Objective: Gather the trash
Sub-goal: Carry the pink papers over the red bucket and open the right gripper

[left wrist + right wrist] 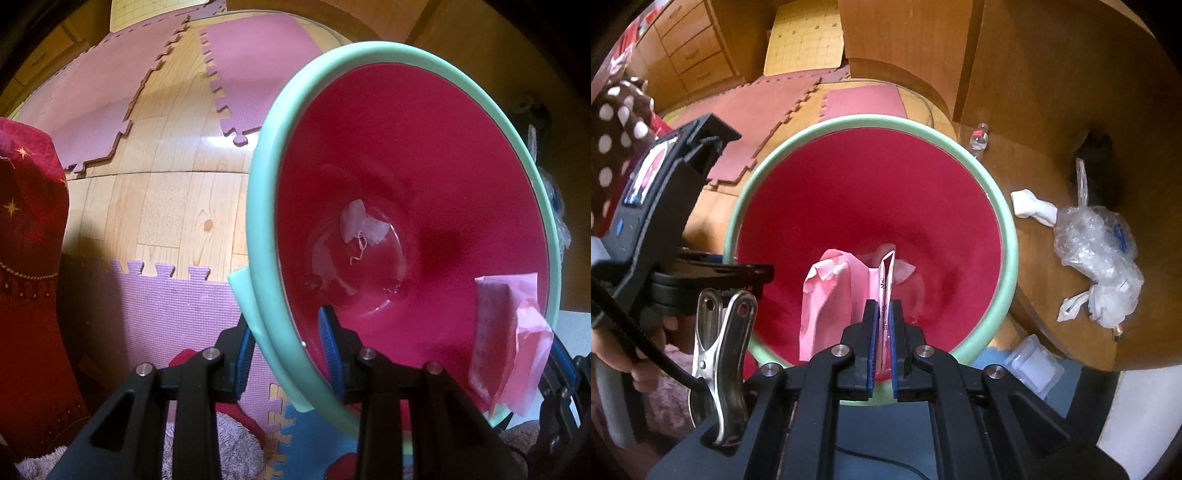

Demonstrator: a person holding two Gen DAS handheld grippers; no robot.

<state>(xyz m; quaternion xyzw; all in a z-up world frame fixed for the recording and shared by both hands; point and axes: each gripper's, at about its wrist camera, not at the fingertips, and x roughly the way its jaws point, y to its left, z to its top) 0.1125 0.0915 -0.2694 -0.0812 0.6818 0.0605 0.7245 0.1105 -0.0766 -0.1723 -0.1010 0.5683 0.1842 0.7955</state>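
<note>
A red bin with a mint green rim (266, 206) is held tilted by my left gripper (290, 343), which is shut on its rim, one finger inside and one outside. A small white scrap (362, 221) lies at the bin's bottom. My right gripper (882, 314) is shut on a pink folded paper (834, 295) and holds it over the bin's mouth (1008, 236). The pink paper also shows in the left wrist view (509, 339) at the bin's right rim. The left gripper body shows in the right wrist view (665, 229).
On the wooden table right of the bin lie a crumpled clear plastic bag (1097, 254), a white wad (1030, 206) and a small bottle (979, 138). A clear plastic box (1034, 360) lies below the table's edge. Pink foam mats (110, 92) cover the wood floor. A red cloth (29, 258) hangs at left.
</note>
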